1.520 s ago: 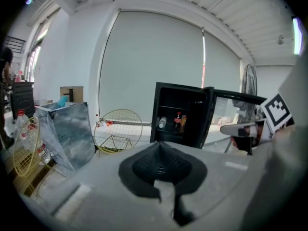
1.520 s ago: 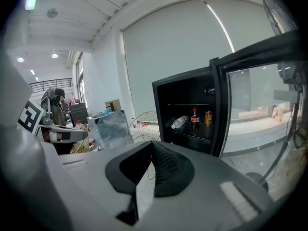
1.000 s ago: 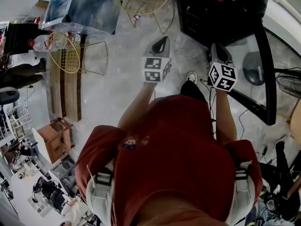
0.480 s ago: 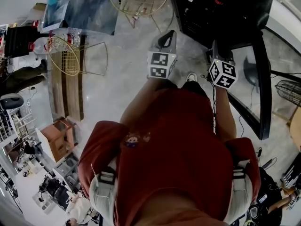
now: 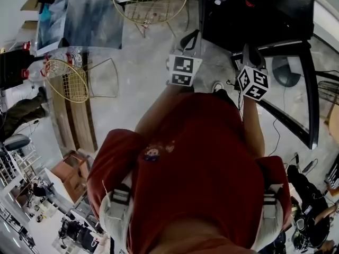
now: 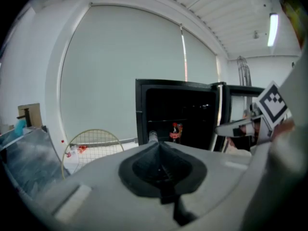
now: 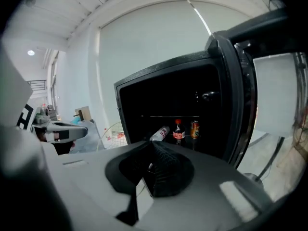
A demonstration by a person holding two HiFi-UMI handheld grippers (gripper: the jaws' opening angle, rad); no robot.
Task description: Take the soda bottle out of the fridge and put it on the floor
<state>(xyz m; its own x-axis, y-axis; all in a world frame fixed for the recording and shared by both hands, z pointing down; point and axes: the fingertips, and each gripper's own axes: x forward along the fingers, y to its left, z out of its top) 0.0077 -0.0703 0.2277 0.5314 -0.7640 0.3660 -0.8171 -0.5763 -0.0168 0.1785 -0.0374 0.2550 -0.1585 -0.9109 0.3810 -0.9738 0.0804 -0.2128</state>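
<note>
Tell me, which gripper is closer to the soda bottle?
Right. The right gripper points into the open fridge, with the soda bottle ahead of its shut jaws. The left gripper is farther off, left of the fridge, over the floor.

Small dark soda bottle [image 7: 178, 132] with red cap and red label, upright on a shelf inside the black fridge [image 7: 163, 76] (door swung open), between a toppled clear bottle [image 7: 160, 134] and an orange can [image 7: 194, 129], pale grey floor [image 5: 143, 62] before the fridge
</note>
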